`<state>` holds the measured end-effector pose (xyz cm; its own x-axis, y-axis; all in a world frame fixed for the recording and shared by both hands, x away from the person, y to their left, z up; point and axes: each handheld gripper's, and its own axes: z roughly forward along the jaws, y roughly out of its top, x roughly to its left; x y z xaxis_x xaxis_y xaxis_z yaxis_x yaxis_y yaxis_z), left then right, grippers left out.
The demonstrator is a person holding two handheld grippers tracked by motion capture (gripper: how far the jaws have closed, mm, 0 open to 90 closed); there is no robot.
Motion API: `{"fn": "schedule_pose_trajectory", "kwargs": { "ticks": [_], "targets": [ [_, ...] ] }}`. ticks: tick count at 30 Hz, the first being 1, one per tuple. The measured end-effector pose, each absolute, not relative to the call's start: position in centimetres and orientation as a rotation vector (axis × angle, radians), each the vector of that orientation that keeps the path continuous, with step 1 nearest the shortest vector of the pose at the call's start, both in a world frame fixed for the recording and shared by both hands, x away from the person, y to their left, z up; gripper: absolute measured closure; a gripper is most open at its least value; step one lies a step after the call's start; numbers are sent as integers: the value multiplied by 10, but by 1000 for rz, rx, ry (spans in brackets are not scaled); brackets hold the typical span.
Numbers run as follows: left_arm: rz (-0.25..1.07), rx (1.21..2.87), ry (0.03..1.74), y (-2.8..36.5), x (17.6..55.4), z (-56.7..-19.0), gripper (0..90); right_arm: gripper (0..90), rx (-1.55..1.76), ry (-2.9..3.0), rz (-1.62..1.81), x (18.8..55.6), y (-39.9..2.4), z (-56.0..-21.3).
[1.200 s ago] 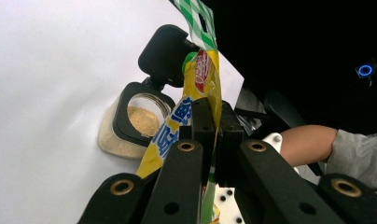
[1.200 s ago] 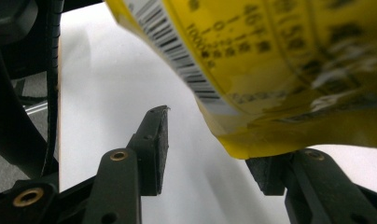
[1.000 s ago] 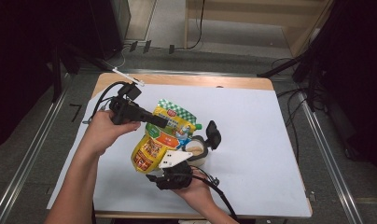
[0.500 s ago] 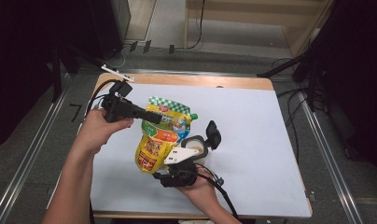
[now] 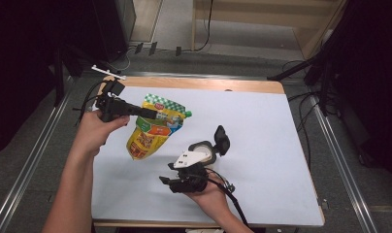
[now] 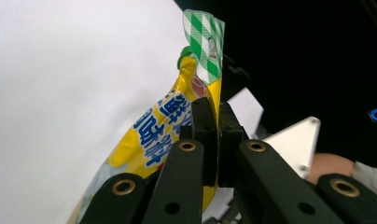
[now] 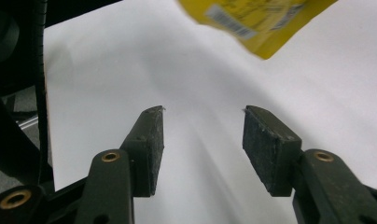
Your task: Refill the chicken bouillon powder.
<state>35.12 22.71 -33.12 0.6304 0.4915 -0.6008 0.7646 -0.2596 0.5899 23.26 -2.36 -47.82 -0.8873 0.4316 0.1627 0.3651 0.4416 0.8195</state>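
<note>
1. Nearest the person, the right gripper (image 5: pixel 218 141) is being held low over the table (image 5: pixel 262 126), toward the near edge. Its jaws are being kept apart with nothing between them; in the right gripper view (image 7: pixel 203 140) only bare white surface is being framed by the two pads.

2. From the right gripper, the yellow pouch (image 5: pixel 153 131) is lying at about ten o'clock, a short way off and not touching it. In the right gripper view the pouch's bottom corner, the one carrying the barcode (image 7: pixel 256 18), is hanging at about one o'clock above the open jaws, apart from both pads.

3. The pouch's long axis is running from its checked green top (image 5: pixel 160 104), at roughly one o'clock, down to its bottom end at roughly seven o'clock, so the bottom end is being pointed toward the person and toward the right gripper's side.

4. Farther off, the left gripper (image 5: pixel 153 114) is being closed on the pouch near its upper part; in the left gripper view the two jaws (image 6: pixel 210 135) are being pressed together on the foil edge, the green top standing above them at twelve o'clock.

5. The free bottom end is judged to be the part nearer the right gripper, so any second grasp would probably be made there, by a reach toward ten o'clock.
</note>
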Motion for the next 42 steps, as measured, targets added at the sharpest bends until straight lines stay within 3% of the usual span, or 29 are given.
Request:
{"fn": "schedule_pose_trajectory", "kwargs": {
  "ticks": [17, 31, 42],
  "targets": [
    [-318, 1856, 1105, 235, 382, -356, 900, 496, 705, 2598, 1448, 231, -28, -477],
    [-238, 1752, 1050, 233, 394, -368, 900, 497, 710, 2591, 1427, 229, -31, -477],
    [-256, 1819, 1048, 245, 383, -360, 894, 497, 694, 2592, 1432, 231, -29, -476]
  ]
}}
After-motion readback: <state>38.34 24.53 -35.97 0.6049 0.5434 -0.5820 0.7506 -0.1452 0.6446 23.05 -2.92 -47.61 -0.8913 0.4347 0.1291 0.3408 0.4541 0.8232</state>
